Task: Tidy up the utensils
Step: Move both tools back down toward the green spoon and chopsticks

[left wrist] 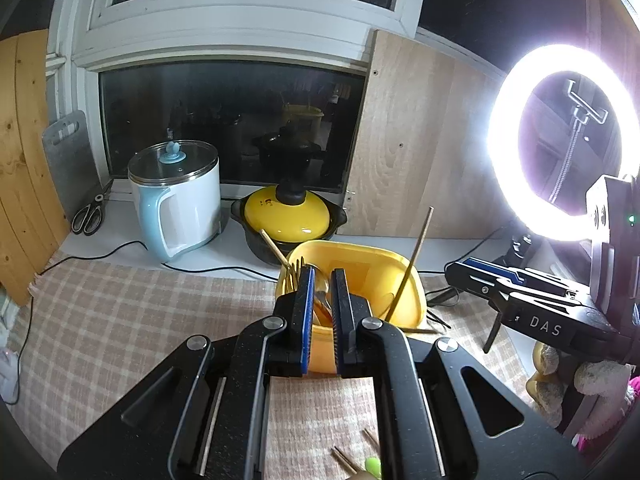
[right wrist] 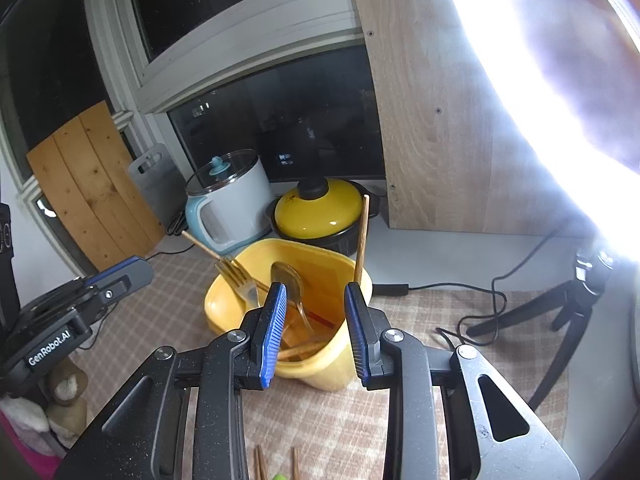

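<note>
A yellow plastic bin [left wrist: 360, 250] [right wrist: 224, 312] stands on the checked cloth. In it lean a gold fork [right wrist: 237, 278] with a wooden handle, a gold spoon [right wrist: 286, 280] and a single chopstick [right wrist: 362, 236] [left wrist: 414, 260]. My left gripper [left wrist: 323, 274] hovers just before the bin, shut with nothing between its pads. My right gripper [right wrist: 316, 288] hangs over the bin's near rim, jaws apart and holding nothing. Each gripper shows in the other's view: the right gripper [left wrist: 460, 270] and the left gripper [right wrist: 140, 268]. Loose chopsticks [left wrist: 344, 458] [right wrist: 260, 464] lie on the cloth below the grippers.
Behind the bin stand a pale blue electric pot [left wrist: 180, 204] and a black pot with a yellow lid [left wrist: 292, 216]. Scissors [left wrist: 90, 216] lie far left. A ring light [left wrist: 560, 140] on a tripod [right wrist: 560, 312] with trailing cables is at right. Plush toys [left wrist: 560, 384] sit near right.
</note>
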